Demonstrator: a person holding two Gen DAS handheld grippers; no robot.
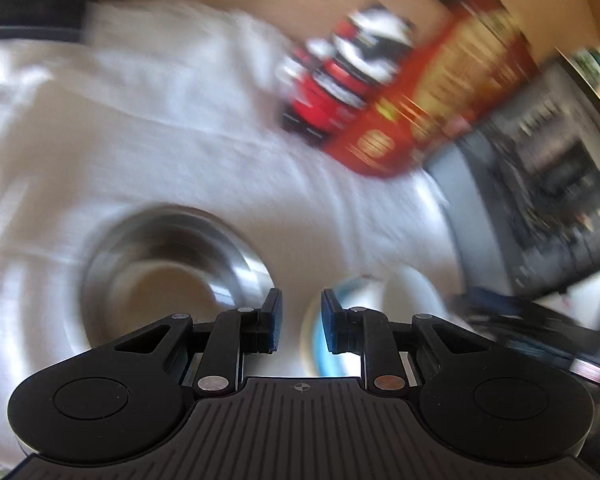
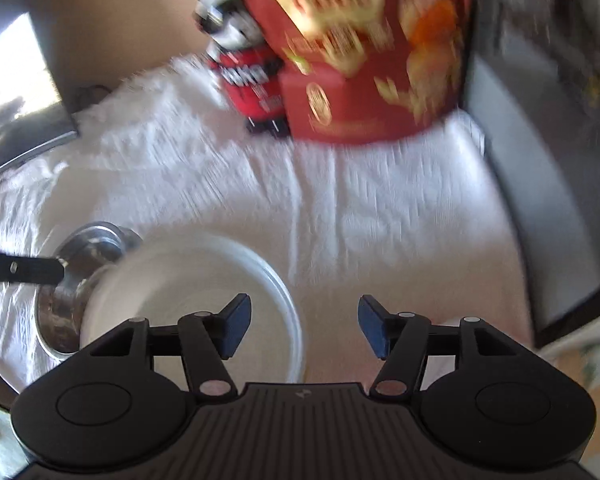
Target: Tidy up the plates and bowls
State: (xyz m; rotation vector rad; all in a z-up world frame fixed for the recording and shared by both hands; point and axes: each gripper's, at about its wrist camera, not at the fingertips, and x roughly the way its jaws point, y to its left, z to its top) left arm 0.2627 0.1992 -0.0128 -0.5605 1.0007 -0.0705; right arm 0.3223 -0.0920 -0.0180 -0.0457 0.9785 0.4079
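Observation:
A steel bowl [image 1: 172, 272] sits on the white cloth [image 1: 180, 140], left of my left gripper [image 1: 300, 320]. Its jaws stand a narrow gap apart with only cloth showing between them; the left finger overlaps the bowl's right rim. A white plate [image 1: 416, 296] with a pale blue edge lies just to the right. In the right wrist view the white plate [image 2: 188, 304] lies beside the steel bowl [image 2: 84, 276], partly covering it. My right gripper [image 2: 304, 328] is open above the plate's right rim, gripping nothing. A black finger of the left gripper [image 2: 20, 272] reaches the bowl's rim.
A red printed box [image 2: 364, 80] and a red, white and black packet [image 2: 244, 72] stand at the back of the cloth [image 2: 380, 220]. A dark grey appliance [image 1: 540, 184] borders the right side. A dark slab [image 2: 28, 120] sits at the back left.

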